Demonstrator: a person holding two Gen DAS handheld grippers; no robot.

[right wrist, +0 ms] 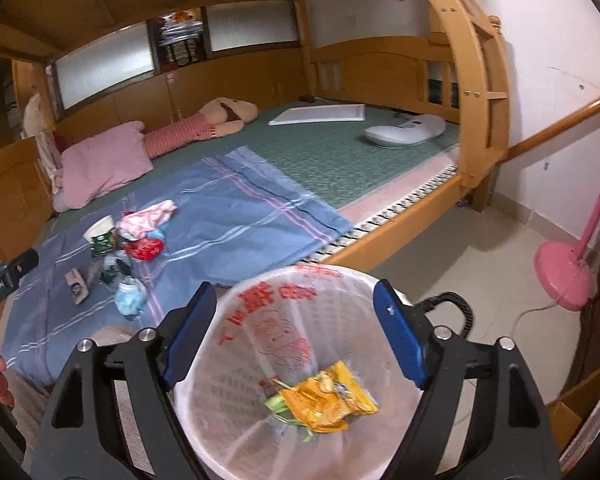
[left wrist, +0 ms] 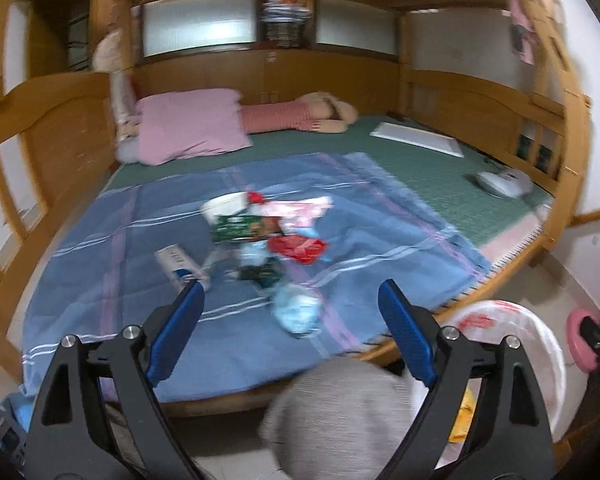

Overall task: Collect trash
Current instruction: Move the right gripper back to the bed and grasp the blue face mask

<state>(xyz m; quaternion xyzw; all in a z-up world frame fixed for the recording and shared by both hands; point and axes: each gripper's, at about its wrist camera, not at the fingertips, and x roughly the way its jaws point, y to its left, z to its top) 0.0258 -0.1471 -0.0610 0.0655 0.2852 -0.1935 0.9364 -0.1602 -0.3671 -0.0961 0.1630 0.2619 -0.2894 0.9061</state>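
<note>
While the left gripper [left wrist: 290, 290] gapes wide & empty over trash pile [left wrist: 268, 236] on blue blanket [left wrist: 380, 224], right gripper [right wrist: 294, 294] hangs wide open above lined bin [right wrist: 260, 360] w/ yellow wrapper [right wrist: 324, 396] inside, beside bed.

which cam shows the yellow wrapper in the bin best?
Right wrist: it looks straight down into the lined bin, with the yellow wrapper sharp at the bottom. Left wrist catches only a yellow sliver through the liner, behind its own tong.
</note>
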